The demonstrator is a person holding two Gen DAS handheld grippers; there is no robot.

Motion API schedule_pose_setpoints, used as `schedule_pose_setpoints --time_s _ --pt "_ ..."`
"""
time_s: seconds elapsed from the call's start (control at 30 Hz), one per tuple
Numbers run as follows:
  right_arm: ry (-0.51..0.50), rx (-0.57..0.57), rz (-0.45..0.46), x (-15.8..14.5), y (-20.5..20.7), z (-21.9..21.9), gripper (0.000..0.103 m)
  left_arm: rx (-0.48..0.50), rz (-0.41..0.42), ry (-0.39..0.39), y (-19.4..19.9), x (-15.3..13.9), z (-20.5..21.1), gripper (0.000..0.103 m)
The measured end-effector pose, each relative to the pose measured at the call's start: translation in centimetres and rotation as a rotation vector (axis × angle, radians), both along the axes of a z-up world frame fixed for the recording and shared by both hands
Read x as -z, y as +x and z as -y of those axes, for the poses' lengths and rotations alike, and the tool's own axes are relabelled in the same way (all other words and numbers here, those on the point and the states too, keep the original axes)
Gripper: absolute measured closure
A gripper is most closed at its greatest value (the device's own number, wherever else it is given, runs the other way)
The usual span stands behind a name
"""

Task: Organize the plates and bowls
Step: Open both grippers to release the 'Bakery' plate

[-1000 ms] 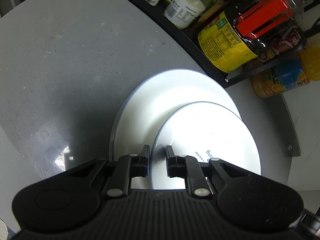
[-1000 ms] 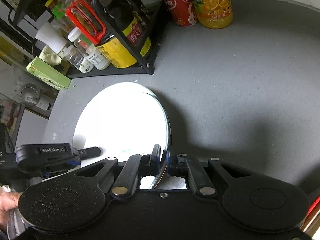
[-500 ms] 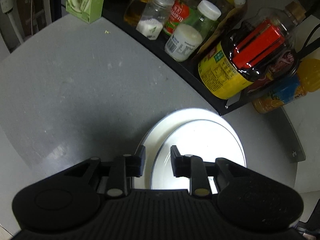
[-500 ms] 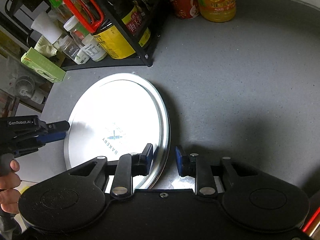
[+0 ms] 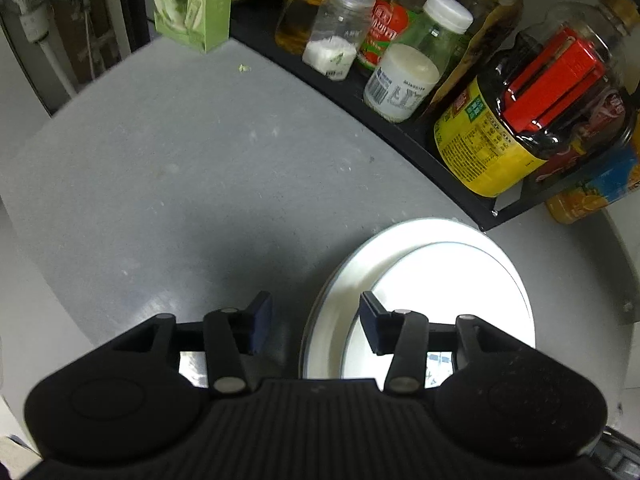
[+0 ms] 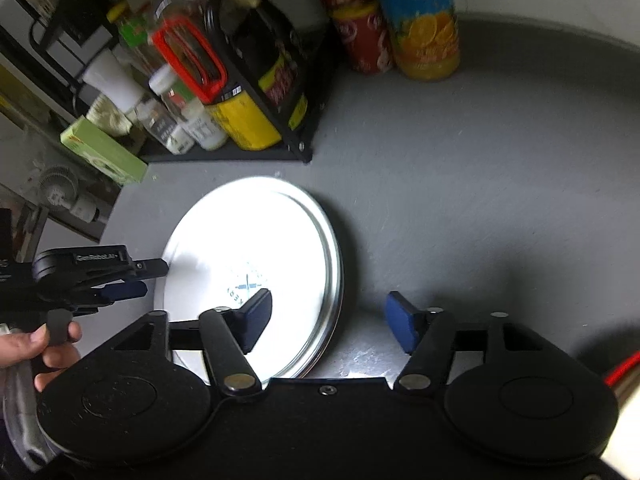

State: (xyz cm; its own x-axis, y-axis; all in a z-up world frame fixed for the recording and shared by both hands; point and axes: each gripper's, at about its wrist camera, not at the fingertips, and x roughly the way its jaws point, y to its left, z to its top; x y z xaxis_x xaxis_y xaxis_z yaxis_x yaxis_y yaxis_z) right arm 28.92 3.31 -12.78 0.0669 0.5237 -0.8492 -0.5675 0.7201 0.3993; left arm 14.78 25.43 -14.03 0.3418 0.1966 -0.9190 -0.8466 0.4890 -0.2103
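Observation:
A small white plate (image 5: 448, 292) lies upside down on a larger white plate (image 5: 352, 276), both flat on the grey counter (image 5: 180, 168). My left gripper (image 5: 316, 322) is open; its jaws stand either side of the large plate's left rim and hold nothing. In the right wrist view the plate stack (image 6: 248, 240) shows a blue printed mark on the upturned base. My right gripper (image 6: 330, 316) is open too, its jaws astride the stack's right rim without touching it. The left gripper (image 6: 156, 278) reaches the stack's left edge, held by a hand (image 6: 40, 340).
A black rack (image 5: 400, 136) behind the plates holds several bottles and jars, with a yellow-labelled jug (image 5: 520, 120) nearest. A green box (image 5: 192, 0) stands at its left end. An orange juice bottle (image 6: 420, 20) and a red can (image 6: 356, 28) stand at the back right.
Both grippers have opened and let go of the plates, then drawn back a little. The plates, held tilted a second ago, now rest flat on the counter.

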Motion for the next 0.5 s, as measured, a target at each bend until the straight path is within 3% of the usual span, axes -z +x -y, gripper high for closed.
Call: schedule_pose_setpoints --time_s 0.07,0.13,0.33,0.5 --pt "0.005 0.011 0.016 -0.8 0.2 0.8 0.034 0.001 0.009 0.008 0.3 -0.7 0.2 0.057" --pt "0.005 0.032 0.027 -1.6 0.4 1.7 0.023 0.002 0.018 0.007 0.6 -1.6 0.5 0.056" --pt "0.034 0.097 0.085 -3.9 0.9 5.3 0.013 0.054 0.050 0.032 1.8 -4.1 2.6 0.032" --pt "0.042 0.157 0.134 -4.9 1.2 8.2 0.006 0.124 0.061 0.025 3.2 -4.9 5.2 0.027"
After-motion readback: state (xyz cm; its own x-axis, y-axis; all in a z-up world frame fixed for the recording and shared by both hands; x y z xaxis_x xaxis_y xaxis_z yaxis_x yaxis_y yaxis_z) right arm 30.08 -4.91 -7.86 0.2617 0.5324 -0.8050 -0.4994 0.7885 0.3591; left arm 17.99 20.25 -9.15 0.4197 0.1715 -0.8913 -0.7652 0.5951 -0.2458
